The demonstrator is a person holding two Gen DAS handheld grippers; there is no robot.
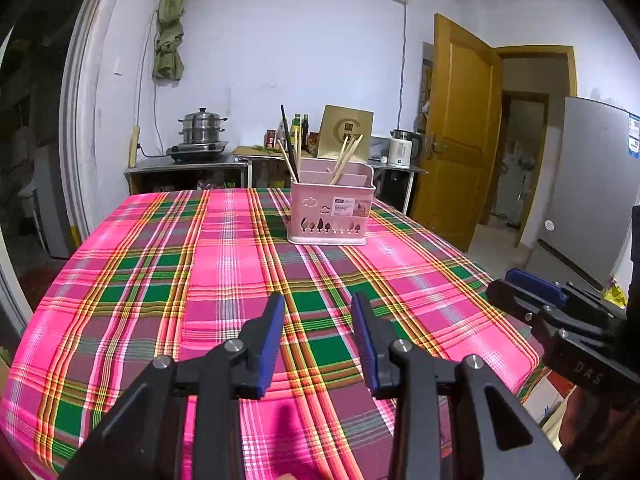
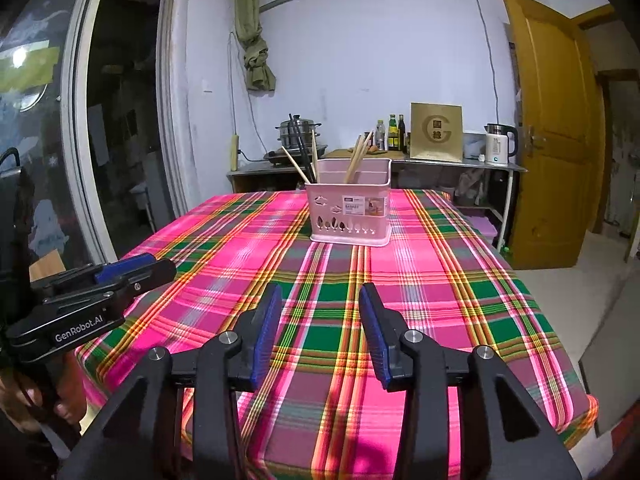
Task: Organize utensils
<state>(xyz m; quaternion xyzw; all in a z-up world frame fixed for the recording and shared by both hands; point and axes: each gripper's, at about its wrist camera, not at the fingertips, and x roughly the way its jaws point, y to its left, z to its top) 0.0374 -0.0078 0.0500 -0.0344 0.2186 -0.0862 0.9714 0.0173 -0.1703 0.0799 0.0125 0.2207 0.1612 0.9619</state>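
A pink utensil basket (image 1: 332, 212) (image 2: 349, 210) stands upright toward the far end of the plaid tablecloth. Several wooden chopsticks (image 1: 345, 160) (image 2: 358, 157) lean in its middle section. More wooden ones and dark chopsticks (image 1: 289, 142) (image 2: 301, 142) stand in its left section. My left gripper (image 1: 319, 304) hovers over the near part of the table, open, nothing between its blue pads. My right gripper (image 2: 320, 294) is likewise open and empty, well short of the basket. Each gripper shows at the edge of the other's view: right gripper (image 1: 532, 284), left gripper (image 2: 128, 270).
The table (image 1: 132, 280) (image 2: 460, 280) carries a pink, green and yellow plaid cloth. Behind it a steel counter holds a steamer pot (image 1: 202, 128), bottles (image 2: 394, 132), a gold box (image 2: 436, 130) and a white kettle (image 2: 498, 144). A wooden door (image 1: 456, 132) stands open at the right.
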